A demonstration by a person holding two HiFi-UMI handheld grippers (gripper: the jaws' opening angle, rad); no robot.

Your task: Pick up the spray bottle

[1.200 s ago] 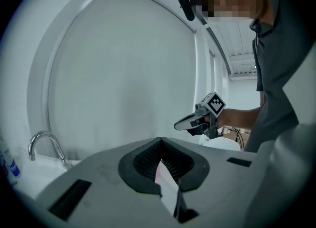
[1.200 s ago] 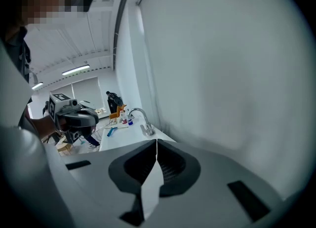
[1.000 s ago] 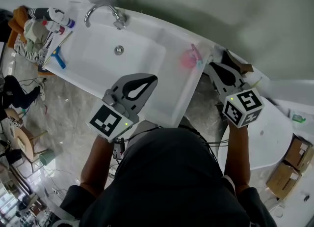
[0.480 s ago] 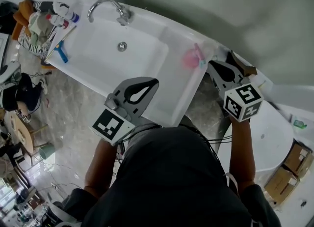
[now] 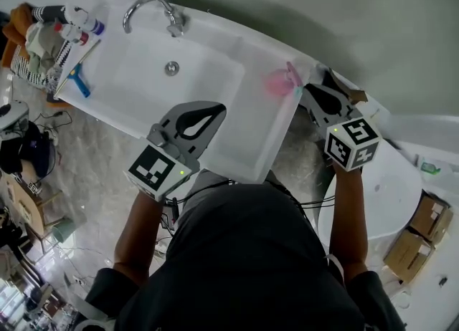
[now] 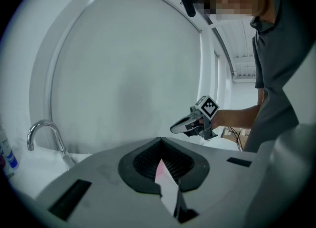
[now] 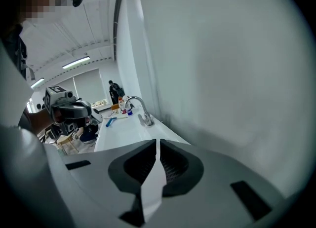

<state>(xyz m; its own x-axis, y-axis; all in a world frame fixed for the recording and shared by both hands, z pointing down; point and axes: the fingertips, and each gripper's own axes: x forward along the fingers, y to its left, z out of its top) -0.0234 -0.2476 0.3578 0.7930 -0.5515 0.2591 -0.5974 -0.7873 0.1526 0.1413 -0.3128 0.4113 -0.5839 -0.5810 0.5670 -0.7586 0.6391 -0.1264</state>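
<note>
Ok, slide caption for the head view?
Left hand-held gripper and right hand-held gripper, both shut and empty, flank the pink spray bottle on the white rectangular sink.

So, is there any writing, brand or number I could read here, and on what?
Nothing here reads as text.
Bottles: labels too small to read.
Cardboard boxes: stickers too blurred to read.
Marker cubes on the left gripper and right gripper: black-and-white squares, no letters.

White sink counter (image 5: 240, 140), pink spray bottle (image 5: 281, 83) R side, blue tool (image 5: 78, 82), bottles (image 5: 74, 31) L end
</note>
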